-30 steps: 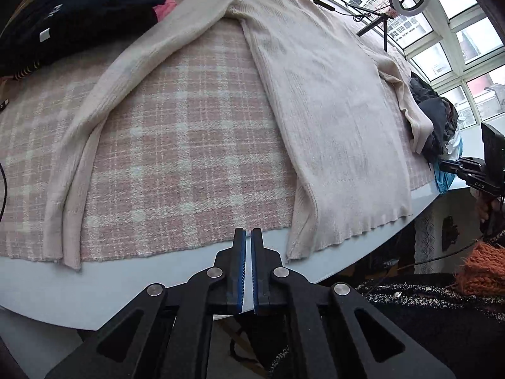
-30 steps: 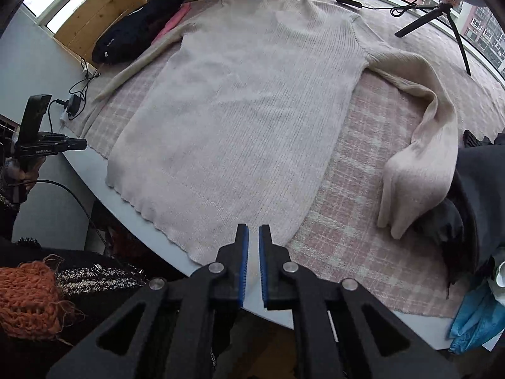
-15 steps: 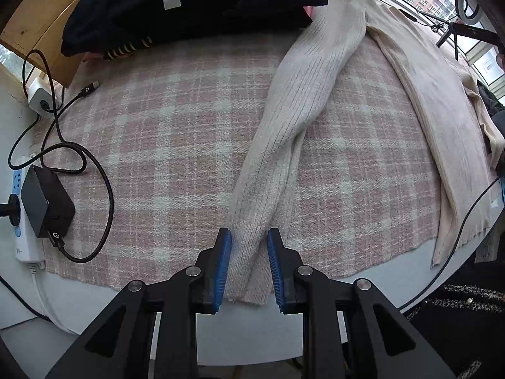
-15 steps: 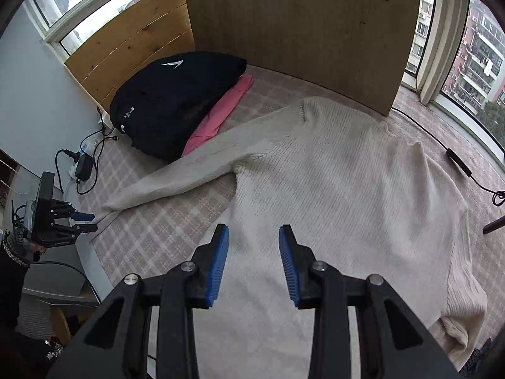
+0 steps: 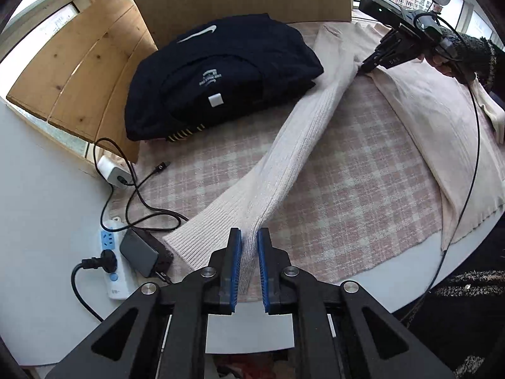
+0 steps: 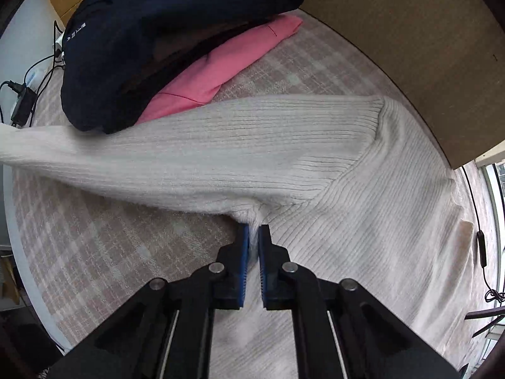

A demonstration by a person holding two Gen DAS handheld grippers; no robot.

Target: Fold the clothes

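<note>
A cream ribbed sweater [image 5: 435,117] lies spread on a pink plaid tablecloth [image 5: 356,195]. Its long sleeve [image 5: 284,154] runs from the shoulder down toward the near table edge. My left gripper [image 5: 249,237] is shut on the sleeve near its cuff, with knit bunched between the blue pads. My right gripper [image 6: 254,232] is shut on the sweater [image 6: 363,214] at the underarm, where sleeve [image 6: 176,154] meets body. That right gripper [image 5: 367,66] also shows in the left wrist view at the far end of the sleeve, held by a person's hand.
A folded black garment [image 5: 221,72] lies on a pink one [image 6: 214,72] at the back left, touching the sleeve. A power strip [image 5: 112,262], black adapter [image 5: 142,255], white charger [image 5: 112,170] and cables sit at the left edge. A wooden panel [image 6: 410,47] stands behind.
Both grippers were open half a second ago. The left has closed on the sleeve near the cuff; the right has moved down to the underarm and closed on the knit there.
</note>
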